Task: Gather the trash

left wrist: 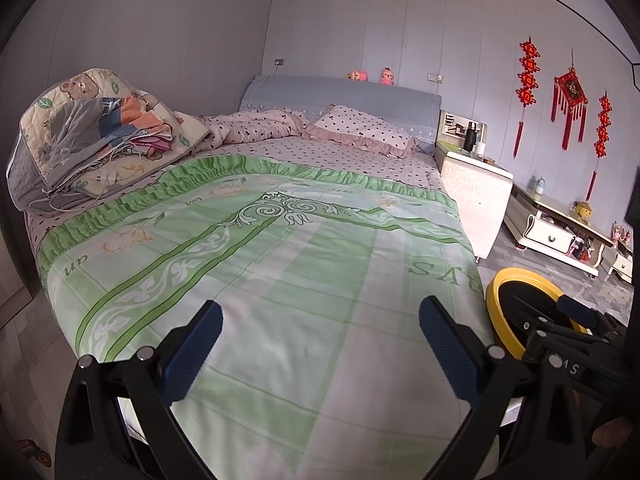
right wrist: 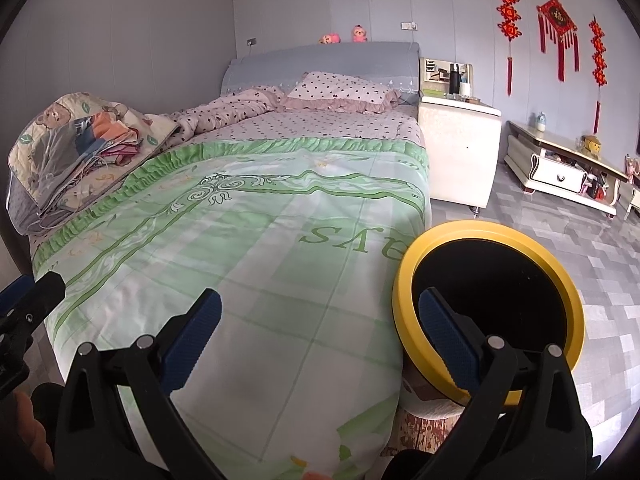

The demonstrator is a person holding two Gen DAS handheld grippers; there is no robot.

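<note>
Currently, grippers: my left gripper (left wrist: 320, 344) and right gripper (right wrist: 320, 340) both spread wide, holding nothing.
Bin: yellow-rimmed trash can (right wrist: 488, 308) beside the green bedspread (right wrist: 260, 248).
Trash: none visible.
Risk: I may knock the bin's rim.

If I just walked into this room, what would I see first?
Probably the big bed with its green and white patterned cover, filling the middle of the room. Next, the round yellow-rimmed bin with a black inside, standing on the floor at the bed's right foot corner. Then the bright red knotted decorations with tassels hanging on the right-hand wall.
</note>
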